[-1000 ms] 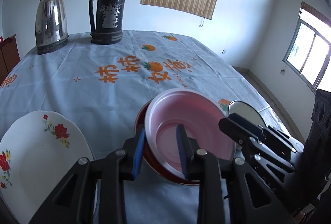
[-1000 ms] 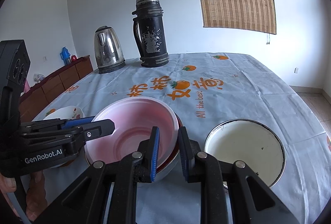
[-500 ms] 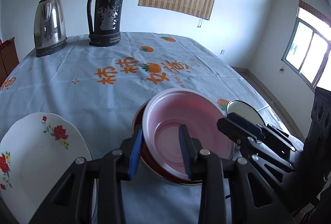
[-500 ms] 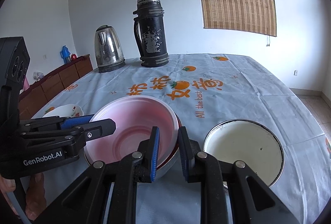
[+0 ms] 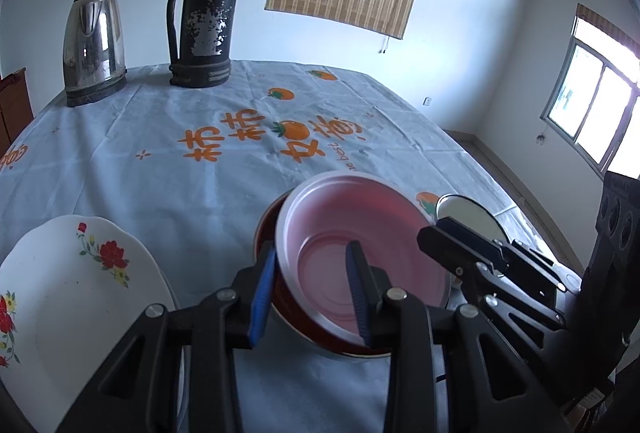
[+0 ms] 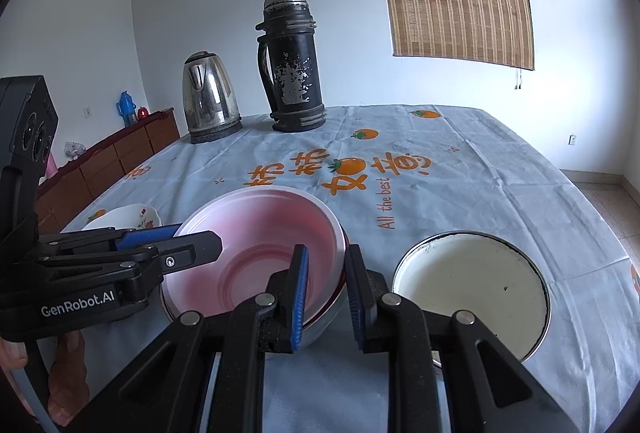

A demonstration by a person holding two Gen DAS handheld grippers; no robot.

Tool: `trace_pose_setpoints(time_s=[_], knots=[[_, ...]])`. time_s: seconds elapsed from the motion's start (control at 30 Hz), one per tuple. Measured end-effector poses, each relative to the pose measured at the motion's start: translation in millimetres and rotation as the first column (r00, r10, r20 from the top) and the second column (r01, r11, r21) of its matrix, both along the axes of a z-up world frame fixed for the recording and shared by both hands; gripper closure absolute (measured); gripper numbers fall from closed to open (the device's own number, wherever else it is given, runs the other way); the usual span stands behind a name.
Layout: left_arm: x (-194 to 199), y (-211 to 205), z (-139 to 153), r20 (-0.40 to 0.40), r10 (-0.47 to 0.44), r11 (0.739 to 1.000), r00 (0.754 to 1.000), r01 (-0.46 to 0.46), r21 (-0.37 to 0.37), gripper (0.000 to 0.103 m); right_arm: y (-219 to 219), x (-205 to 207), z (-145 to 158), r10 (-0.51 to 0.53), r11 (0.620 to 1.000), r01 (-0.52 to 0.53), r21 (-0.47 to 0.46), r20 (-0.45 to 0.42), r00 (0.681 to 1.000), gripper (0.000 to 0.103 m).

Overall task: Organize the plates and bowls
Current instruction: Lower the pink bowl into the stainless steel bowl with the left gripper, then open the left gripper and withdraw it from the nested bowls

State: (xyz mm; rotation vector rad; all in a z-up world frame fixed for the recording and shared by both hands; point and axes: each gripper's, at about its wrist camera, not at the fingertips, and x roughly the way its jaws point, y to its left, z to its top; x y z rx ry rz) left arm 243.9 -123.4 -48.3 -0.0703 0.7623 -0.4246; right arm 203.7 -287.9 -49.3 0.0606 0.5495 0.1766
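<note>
While the pink bowl (image 5: 360,245) was gripped at opposite rims, the left gripper (image 5: 310,289) was seen clamped on its near-left edge and the right gripper (image 6: 326,293) pinched on its near-right edge, one pad inside and one outside in each case. The bowl was held nested, slightly tilted, in a red-rimmed bowl (image 5: 312,325) on the tablecloth (image 5: 200,193); whether it was fully seated could not be told. That nesting was judged the step in hand. A floral plate (image 5: 72,297) to the left and an enamel plate (image 6: 472,289) to the right were left apart, unstacked. Both grippers were pointed downward and forward, toward each other across the bowl. A kettle (image 6: 208,101) and flask (image 6: 294,65) were set at the far edge.
</note>
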Motion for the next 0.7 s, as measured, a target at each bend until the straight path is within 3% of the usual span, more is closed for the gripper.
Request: trace_pose_setpoints(time_s=[0.43,0.53,0.6,0.7], knots=[[-1.1,0.7,2.1,0.000,-0.009,1.000,1.000,0.009,-0.024,0.060,-1.3,1.2,-0.6,0.009,1.000,-0.009,0.019,0.005,1.000,0.078],[-1.5,1.9,4.1,0.006,-0.006,1.000,1.000,0.006,-0.027,0.057,0.9,-0.5,-0.7,0.017,1.000,-0.018,0.014,0.011,1.000,0.071],[-1.6,3.8,5.7,0.008,-0.003,0.999,1.000,0.004,-0.045,0.055,1.1,-1.2,-0.1,0.008,1.000,-0.008,0.012,0.018,1.000,0.052],[-0.7,9.2,6.6,0.012,0.007,0.998,1.000,-0.007,-0.055,0.043,-2.5,-0.9,0.1,-0.003,0.999,0.002,0.032,0.020,1.000,0.046]])
